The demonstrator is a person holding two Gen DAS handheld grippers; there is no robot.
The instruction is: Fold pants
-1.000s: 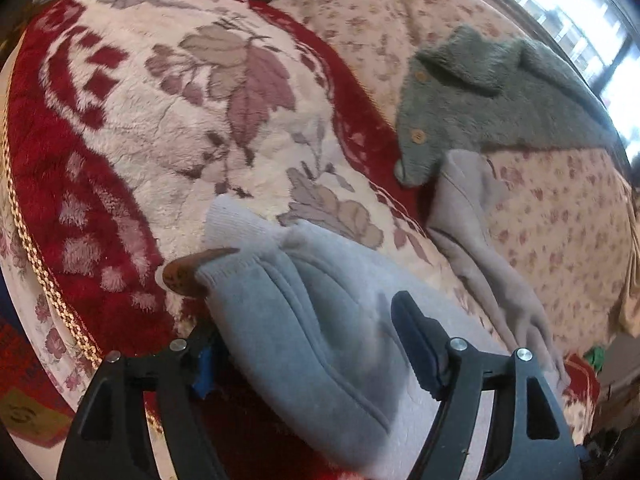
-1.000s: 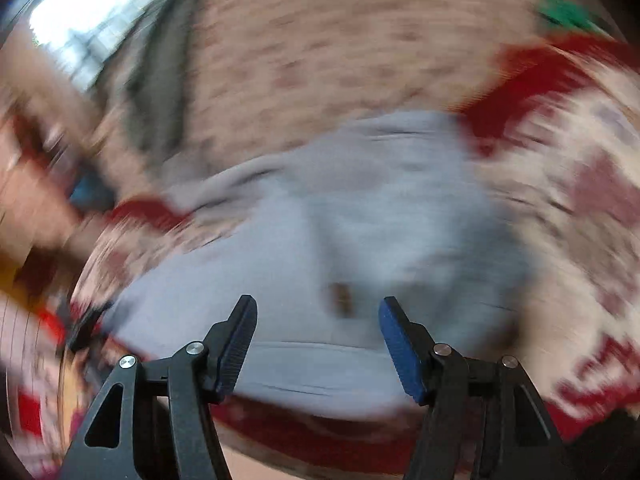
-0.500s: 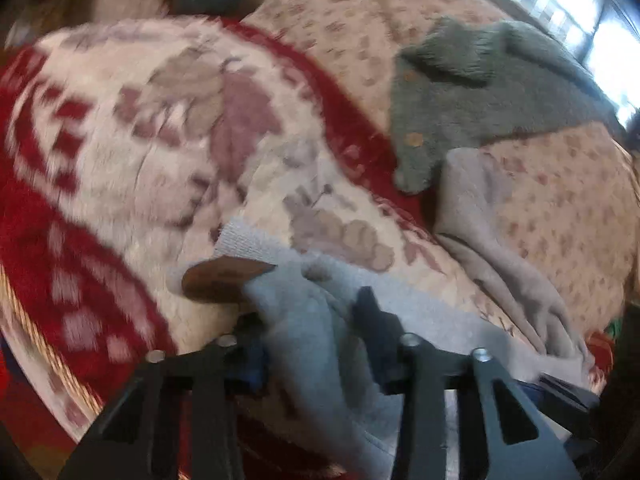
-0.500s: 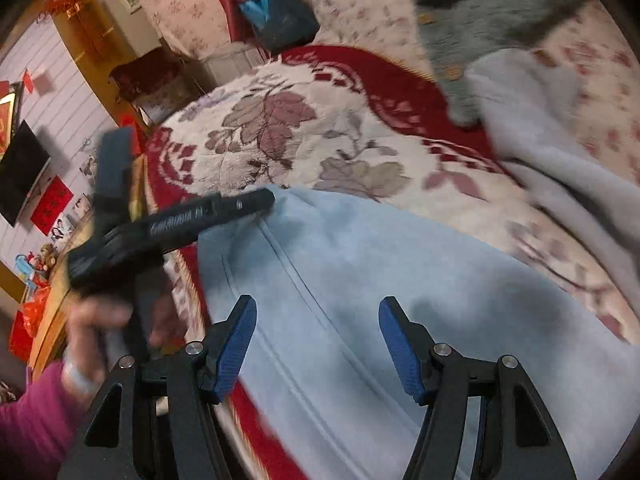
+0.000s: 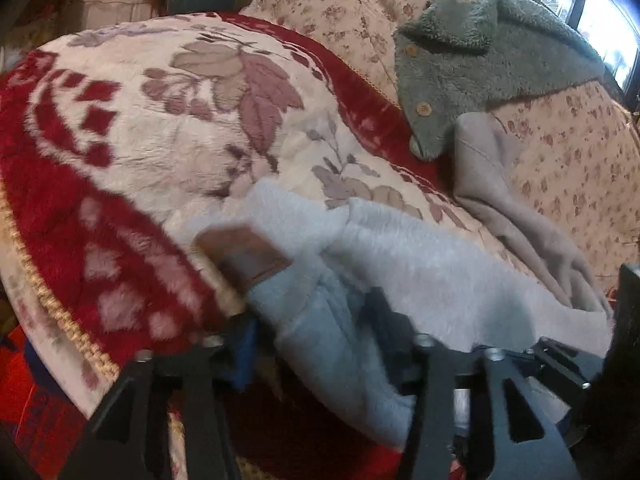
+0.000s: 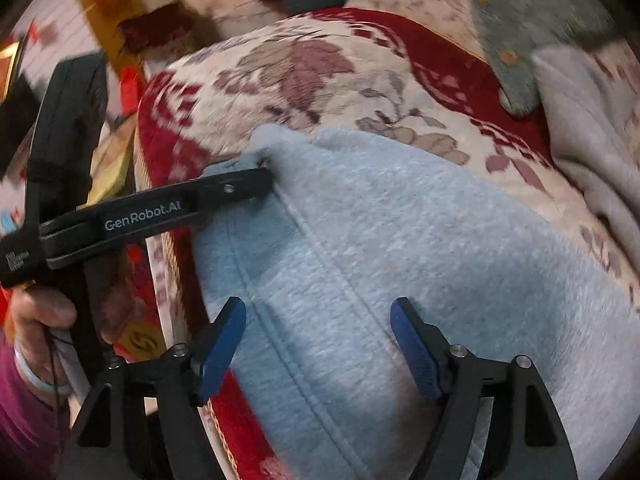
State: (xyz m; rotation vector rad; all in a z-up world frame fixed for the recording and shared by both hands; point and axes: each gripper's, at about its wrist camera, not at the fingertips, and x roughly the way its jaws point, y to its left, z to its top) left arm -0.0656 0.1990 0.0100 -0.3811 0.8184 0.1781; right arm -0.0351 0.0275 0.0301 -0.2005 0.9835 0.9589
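1. Our left gripper (image 5: 316,344) is clamped on a bunched edge of the pants (image 5: 400,280), with pale blue cloth pinched between its 2 fingers. In the right wrist view the same gripper (image 6: 264,172) reaches in from the left, its tip pressed into a gathered corner of the cloth.
2. Our right gripper (image 6: 318,344) hangs over the pants (image 6: 400,260) with its jaws spread wide. Its blue pads (image 6: 412,348) hold nothing, and we cannot tell whether they touch the cloth below.
3. The pants lie on a red and cream blanket (image 5: 160,120) with a leaf pattern, close to its near edge, which carries a gold cord trim. The fleecy inside of the cloth shows in the left wrist view, and 2 raised seams run along it in the right wrist view.
4. A brown tag (image 5: 244,256) sits at the pinched edge, just beyond our left fingers. It is blurred, so we read nothing on it.
5. A grey-green fleece jacket (image 5: 480,60) with round buttons lies further back on a flowered cover (image 5: 580,160), well apart from the pants.
6. A pale grey garment (image 5: 512,216) trails down from under the jacket's hem and ends just beside the far side of the pants.
7. Our left hand (image 6: 44,320), in a magenta sleeve, grips the left tool's handle at the lower left of the right wrist view.
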